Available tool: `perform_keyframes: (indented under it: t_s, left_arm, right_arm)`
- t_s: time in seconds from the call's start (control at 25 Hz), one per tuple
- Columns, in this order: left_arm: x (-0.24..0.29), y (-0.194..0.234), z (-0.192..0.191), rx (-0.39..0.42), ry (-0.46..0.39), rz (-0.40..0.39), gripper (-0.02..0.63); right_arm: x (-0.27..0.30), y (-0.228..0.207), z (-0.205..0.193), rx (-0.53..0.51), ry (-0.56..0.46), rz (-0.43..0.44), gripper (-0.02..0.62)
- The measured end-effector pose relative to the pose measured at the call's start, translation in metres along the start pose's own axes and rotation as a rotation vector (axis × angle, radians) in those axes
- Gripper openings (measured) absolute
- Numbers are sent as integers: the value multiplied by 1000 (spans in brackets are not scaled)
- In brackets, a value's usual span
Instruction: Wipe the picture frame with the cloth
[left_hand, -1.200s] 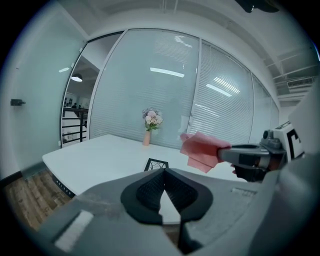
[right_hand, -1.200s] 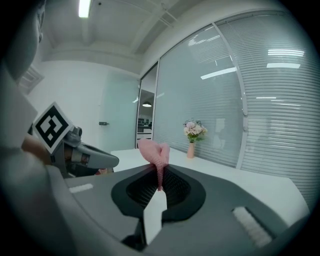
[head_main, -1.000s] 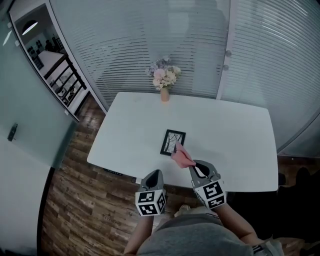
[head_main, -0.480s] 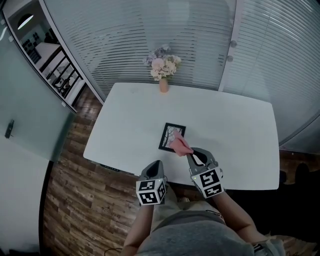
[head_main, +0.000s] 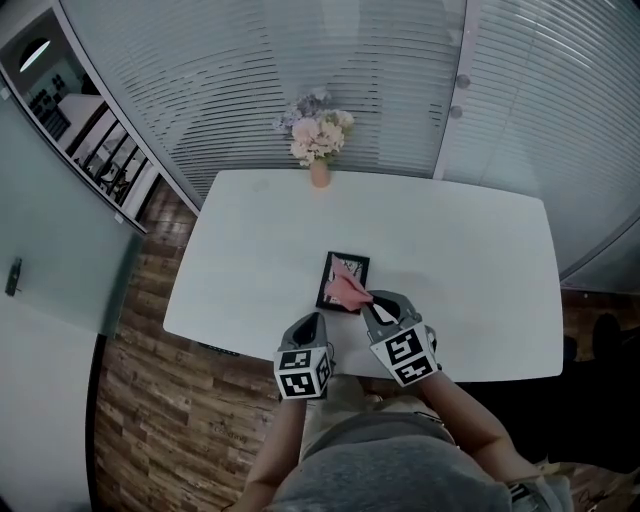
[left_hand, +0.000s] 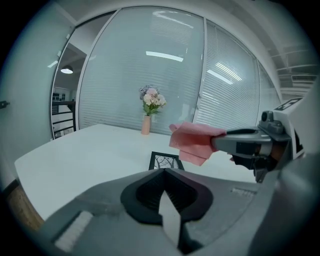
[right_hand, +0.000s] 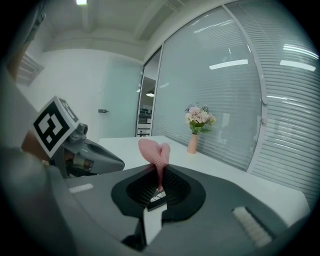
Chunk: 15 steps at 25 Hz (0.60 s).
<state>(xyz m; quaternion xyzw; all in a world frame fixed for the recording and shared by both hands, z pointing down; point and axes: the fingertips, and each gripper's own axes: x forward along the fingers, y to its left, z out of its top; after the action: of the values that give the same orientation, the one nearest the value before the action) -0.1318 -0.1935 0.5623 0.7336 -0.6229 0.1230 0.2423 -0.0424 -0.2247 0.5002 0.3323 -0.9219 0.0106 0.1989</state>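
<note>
Since the earlier frame the right claw (head_main: 367, 298), pinching the pink cloth (head_main: 346, 290), has shifted left. The cloth now hangs over the lower half of the picture frame (head_main: 345, 266), which lies flat mid-bench. The left claw (head_main: 313, 320) is pressed together and empty. The white bench (head_main: 470, 250) carries a flower vase (head_main: 318, 170) at its far edge. Blinds (head_main: 250, 90) line the walls, and the floor (head_main: 140, 400) is wood.

Overhead head view and low gripper views share the table (head_main: 480, 250).

Picture frame (head_main: 346, 265) partly behind cloth (head_main: 346, 291)
</note>
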Motion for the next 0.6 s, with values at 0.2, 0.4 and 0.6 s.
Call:
perform_keyframes:
  t_s: [0.2, 0.4, 0.6]
  left_arm:
    - [22, 14, -2, 6, 34, -11, 2]
    - [40, 23, -8, 14, 81, -35, 2]
    - [54, 27, -13, 22, 119, -66, 2]
  right_arm:
    - [28, 9, -7, -45, 39, 37, 17]
    - [51, 17, -18, -68, 93, 61, 17]
    - [68, 23, -33, -99, 161, 79, 17]
